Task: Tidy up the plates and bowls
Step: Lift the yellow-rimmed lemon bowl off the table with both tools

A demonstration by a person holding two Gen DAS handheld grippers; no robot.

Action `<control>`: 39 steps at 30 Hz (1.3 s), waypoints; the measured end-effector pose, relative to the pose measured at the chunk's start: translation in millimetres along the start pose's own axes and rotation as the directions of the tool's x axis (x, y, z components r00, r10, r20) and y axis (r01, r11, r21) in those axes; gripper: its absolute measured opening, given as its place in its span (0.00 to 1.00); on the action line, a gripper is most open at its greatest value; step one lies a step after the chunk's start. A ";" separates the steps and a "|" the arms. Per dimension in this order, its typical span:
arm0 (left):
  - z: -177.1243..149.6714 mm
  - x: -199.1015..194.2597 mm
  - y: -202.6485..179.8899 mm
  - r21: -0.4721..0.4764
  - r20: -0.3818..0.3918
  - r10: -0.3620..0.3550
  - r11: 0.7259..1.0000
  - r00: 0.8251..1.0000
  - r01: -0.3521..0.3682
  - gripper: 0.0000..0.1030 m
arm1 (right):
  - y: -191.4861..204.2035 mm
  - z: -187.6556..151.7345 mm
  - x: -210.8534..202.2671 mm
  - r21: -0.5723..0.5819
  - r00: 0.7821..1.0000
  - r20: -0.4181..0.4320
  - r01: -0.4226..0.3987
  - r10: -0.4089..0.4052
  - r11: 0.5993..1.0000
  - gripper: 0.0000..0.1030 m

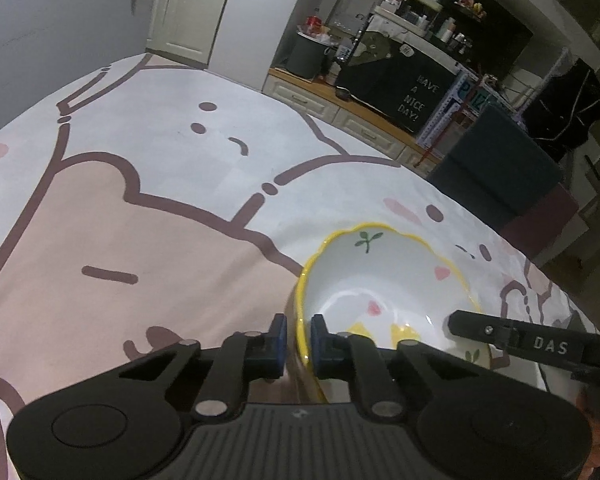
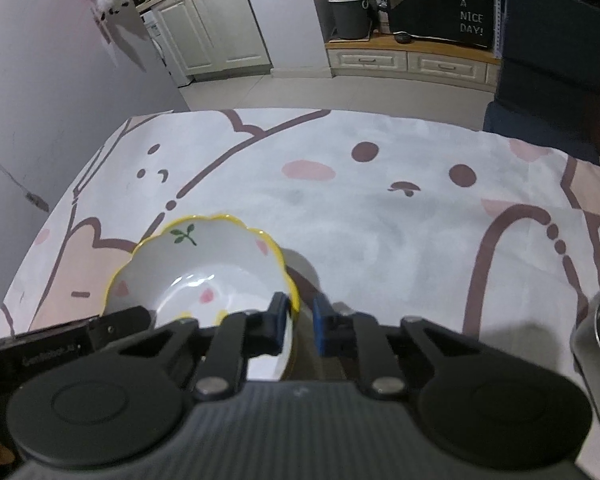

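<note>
Bowl (image 1: 384,292), white with scalloped yellow rim, sits on the cartoon tablecloth (image 1: 140,208); left gripper (image 1: 299,346) pinches its left rim, right gripper (image 2: 301,322) pinches the opposite rim. Best handled, I judge, by lifting both sides together and level, since thin glazed edges could slip from the pads. Readable: "DAS" on the right gripper's arm, "HAVE A NICE DAY!" on the dark cover (image 1: 412,92).

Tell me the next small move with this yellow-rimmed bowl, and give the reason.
Probably a short, level lift with both hands together. The left gripper pinches one side of the bowl rim and the right gripper pinches the opposite side, both closed on it, while the bowl sits on the patterned tablecloth. Raising one side alone would likely tilt it or strain the thin rim.
</note>
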State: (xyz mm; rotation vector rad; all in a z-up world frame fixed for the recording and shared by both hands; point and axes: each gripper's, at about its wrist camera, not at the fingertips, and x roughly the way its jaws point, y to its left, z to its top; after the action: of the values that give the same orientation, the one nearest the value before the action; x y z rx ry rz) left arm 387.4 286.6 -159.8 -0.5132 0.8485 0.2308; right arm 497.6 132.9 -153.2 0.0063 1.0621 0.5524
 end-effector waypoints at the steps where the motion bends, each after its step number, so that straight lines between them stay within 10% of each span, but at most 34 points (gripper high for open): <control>1: 0.3 0.1 -0.1 -0.001 -0.001 -0.005 1.000 1.000 0.005 0.10 | 1.6 0.7 1.9 -0.005 1.000 -0.003 0.001 -0.001 1.000 0.11; 39: 8.9 5.5 -20.6 0.136 -0.055 0.081 0.988 0.995 -0.073 0.09 | 14.6 3.6 16.0 -0.062 0.996 -0.078 0.047 -0.052 0.997 0.11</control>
State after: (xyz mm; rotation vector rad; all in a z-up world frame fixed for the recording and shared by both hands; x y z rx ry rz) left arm 404.9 273.6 -152.1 -0.3638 0.9368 0.2282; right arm 500.2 153.4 -160.7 -0.0953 1.1196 0.5435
